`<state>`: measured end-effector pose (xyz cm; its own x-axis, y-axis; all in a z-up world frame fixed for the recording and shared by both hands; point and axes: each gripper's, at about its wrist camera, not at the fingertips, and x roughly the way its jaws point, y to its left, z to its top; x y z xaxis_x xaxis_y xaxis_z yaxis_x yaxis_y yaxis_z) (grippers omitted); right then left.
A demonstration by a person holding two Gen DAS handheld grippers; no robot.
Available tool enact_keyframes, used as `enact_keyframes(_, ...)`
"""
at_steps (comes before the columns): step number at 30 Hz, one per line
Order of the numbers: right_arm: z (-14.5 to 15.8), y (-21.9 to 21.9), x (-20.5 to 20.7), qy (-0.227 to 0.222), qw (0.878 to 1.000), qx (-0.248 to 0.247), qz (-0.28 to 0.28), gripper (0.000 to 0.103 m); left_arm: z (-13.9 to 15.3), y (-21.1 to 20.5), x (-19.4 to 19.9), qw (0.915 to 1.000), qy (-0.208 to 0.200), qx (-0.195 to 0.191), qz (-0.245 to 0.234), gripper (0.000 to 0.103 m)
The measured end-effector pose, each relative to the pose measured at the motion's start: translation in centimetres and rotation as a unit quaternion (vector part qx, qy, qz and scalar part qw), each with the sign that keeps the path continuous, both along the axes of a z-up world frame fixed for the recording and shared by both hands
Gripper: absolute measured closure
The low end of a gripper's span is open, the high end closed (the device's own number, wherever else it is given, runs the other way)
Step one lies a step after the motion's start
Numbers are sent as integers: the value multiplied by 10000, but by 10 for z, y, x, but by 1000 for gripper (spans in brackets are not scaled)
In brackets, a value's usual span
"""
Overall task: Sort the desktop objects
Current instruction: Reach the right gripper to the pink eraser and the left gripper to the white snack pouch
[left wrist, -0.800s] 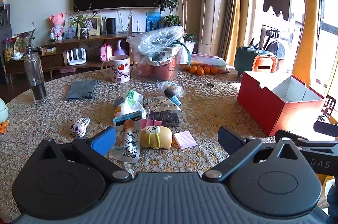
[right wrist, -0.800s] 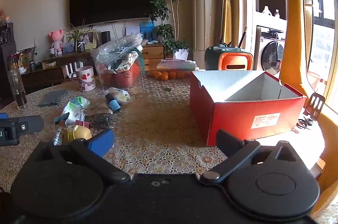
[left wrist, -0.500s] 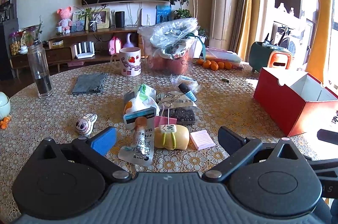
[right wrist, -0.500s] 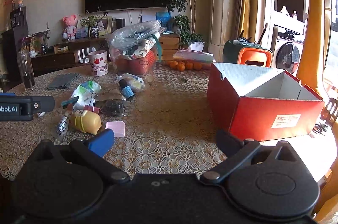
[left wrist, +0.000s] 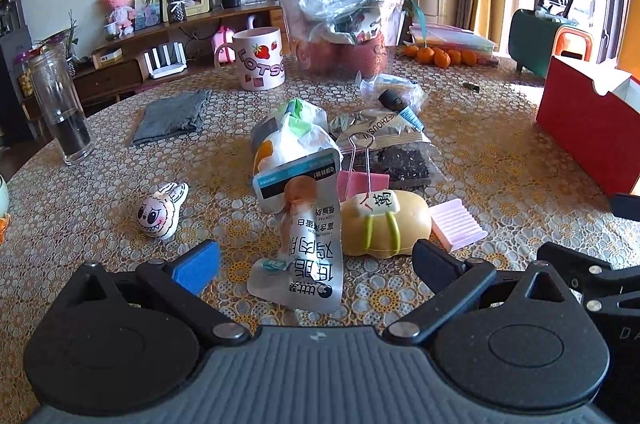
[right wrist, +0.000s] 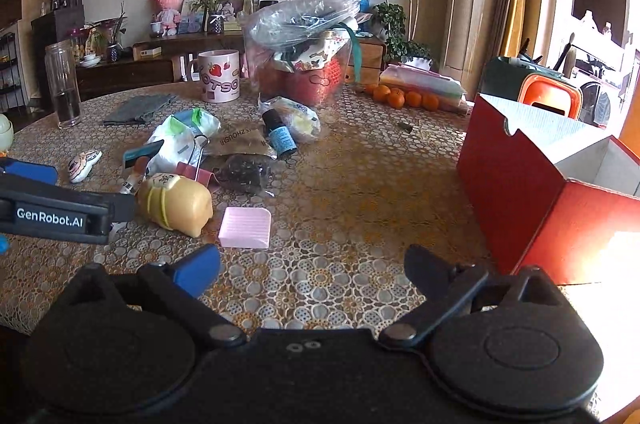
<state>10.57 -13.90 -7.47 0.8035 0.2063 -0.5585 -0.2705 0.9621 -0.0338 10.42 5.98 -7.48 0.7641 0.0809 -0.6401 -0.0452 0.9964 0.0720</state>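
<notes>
Both claws stand wide apart and hold nothing. Just ahead of the left claw (left wrist: 316, 260), between its fingers, a silver snack pouch (left wrist: 306, 256) lies on the bench (left wrist: 480, 127), with a yellow squishy toy (left wrist: 386, 224) just to its right. Ahead and left of the right claw (right wrist: 312, 264) sits a pink ridged block (right wrist: 245, 227); to its right stands an open red box (right wrist: 520, 191), well apart from the clutter

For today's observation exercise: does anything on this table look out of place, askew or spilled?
Yes. A jumble of small things lies mid-table: a silver pouch flat on its side, a pink clip half buried, a small dark bottle tipped over. Nothing has spilled. The red box stands upright, apart.
</notes>
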Motion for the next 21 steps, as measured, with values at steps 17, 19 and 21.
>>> enact_keyframes(17, -39, 36, 46, 301, 9986, -215, 368, 17, -34, 15, 36, 9975, 507, 179, -468, 1)
enact_keyframes(19, -39, 39, 49, 326, 9984, -196, 429, 19, -37, 16, 40, 9972, 540, 177, -490, 1)
enact_keyframes(21, -41, 41, 51, 342, 9981, -206, 471, 21, -37, 19, 43, 9973, 553, 111, -470, 1)
